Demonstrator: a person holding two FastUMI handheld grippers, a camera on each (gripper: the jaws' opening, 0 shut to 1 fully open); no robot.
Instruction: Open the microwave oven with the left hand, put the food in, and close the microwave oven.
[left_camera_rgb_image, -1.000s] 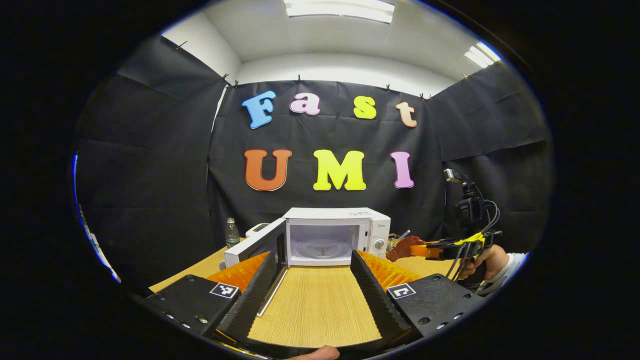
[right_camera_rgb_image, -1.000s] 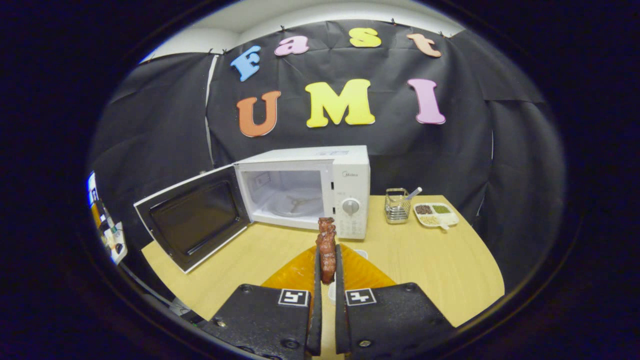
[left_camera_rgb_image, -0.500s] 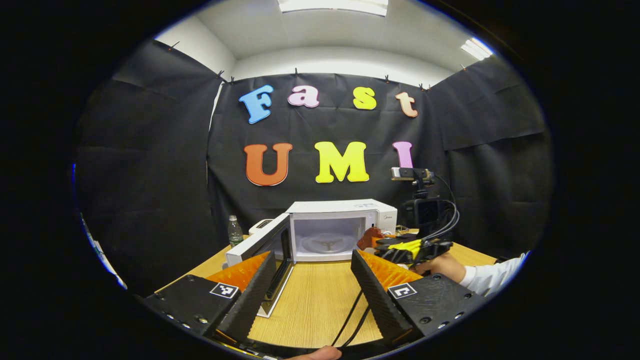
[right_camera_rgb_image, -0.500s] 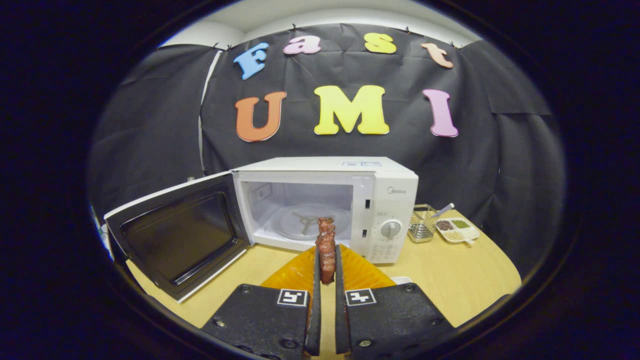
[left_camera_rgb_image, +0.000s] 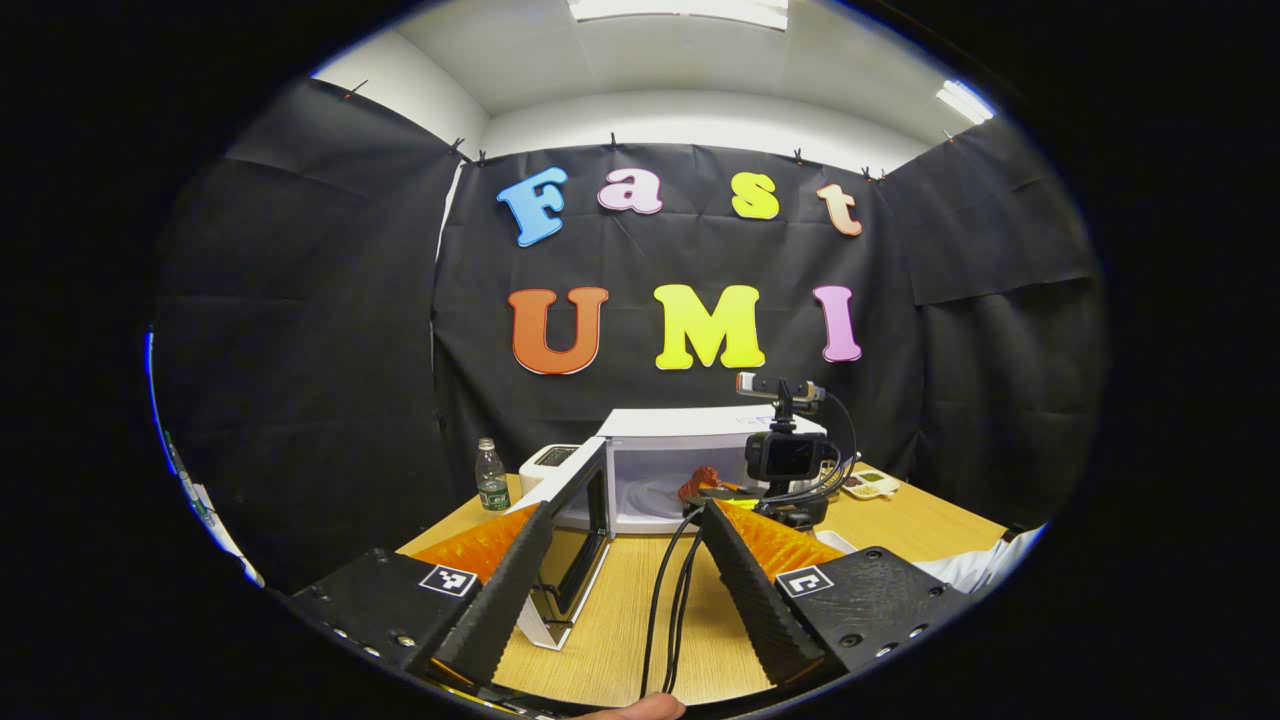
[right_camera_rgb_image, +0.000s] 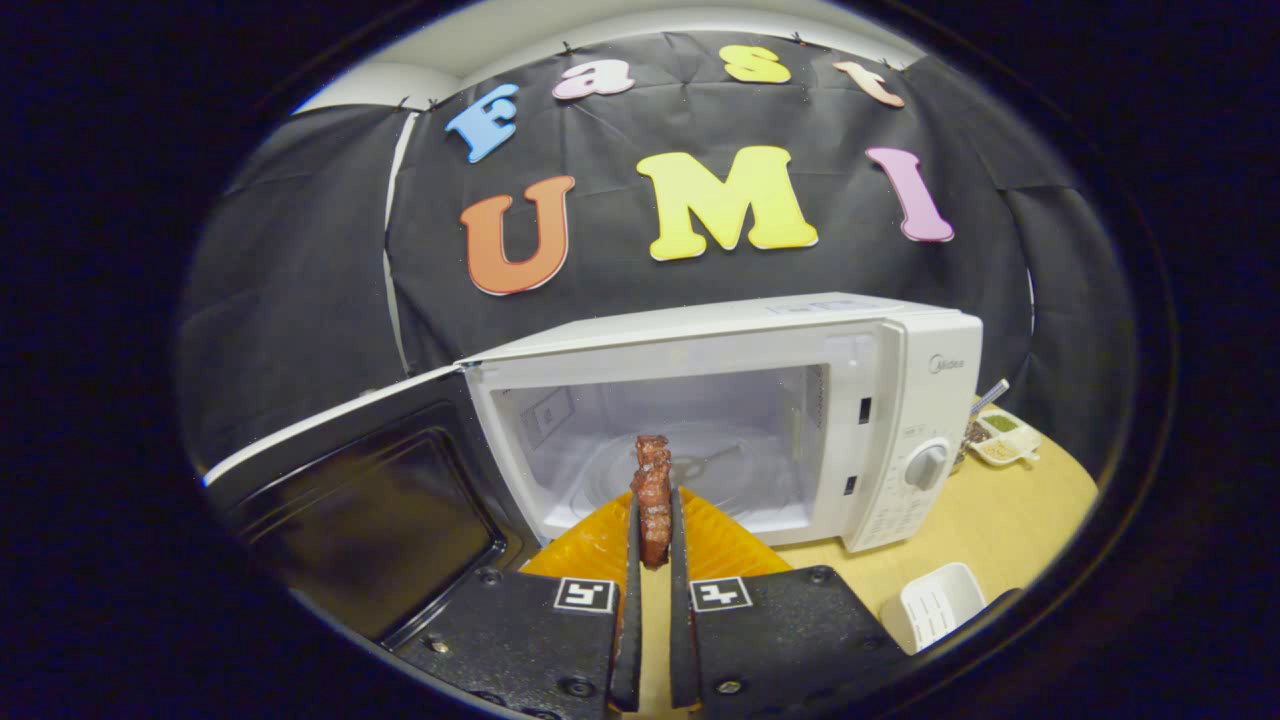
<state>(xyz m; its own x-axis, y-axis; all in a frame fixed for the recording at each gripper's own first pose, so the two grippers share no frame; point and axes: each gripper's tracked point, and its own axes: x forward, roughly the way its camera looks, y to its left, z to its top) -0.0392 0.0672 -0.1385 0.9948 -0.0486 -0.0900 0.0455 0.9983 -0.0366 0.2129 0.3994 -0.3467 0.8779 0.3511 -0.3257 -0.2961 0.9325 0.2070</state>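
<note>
The white microwave oven (right_camera_rgb_image: 900, 400) stands on the wooden table with its door (right_camera_rgb_image: 370, 510) swung wide to the left. Its cavity and glass turntable (right_camera_rgb_image: 700, 450) show. My right gripper (right_camera_rgb_image: 652, 520) is shut on a reddish-brown piece of food (right_camera_rgb_image: 652, 480), held upright right at the cavity's mouth. In the left gripper view the microwave oven (left_camera_rgb_image: 680, 440) is farther off, with the door (left_camera_rgb_image: 575, 510) edge-on; the right gripper (left_camera_rgb_image: 725, 490) carries the food (left_camera_rgb_image: 700, 482) at the opening. My left gripper (left_camera_rgb_image: 620, 545) hangs open over the table with nothing between its fingers.
A water bottle (left_camera_rgb_image: 490, 478) and a small white appliance (left_camera_rgb_image: 548, 462) stand left of the oven. A sectioned dish (right_camera_rgb_image: 1000, 435) lies to the oven's right, a white slotted tray (right_camera_rgb_image: 935, 605) in front of it. Cables (left_camera_rgb_image: 665, 600) trail across the table.
My right gripper has carried the food forward and leftward, from in front of the control panel up to the oven's opening. The left gripper has stayed open, shifting slightly.
</note>
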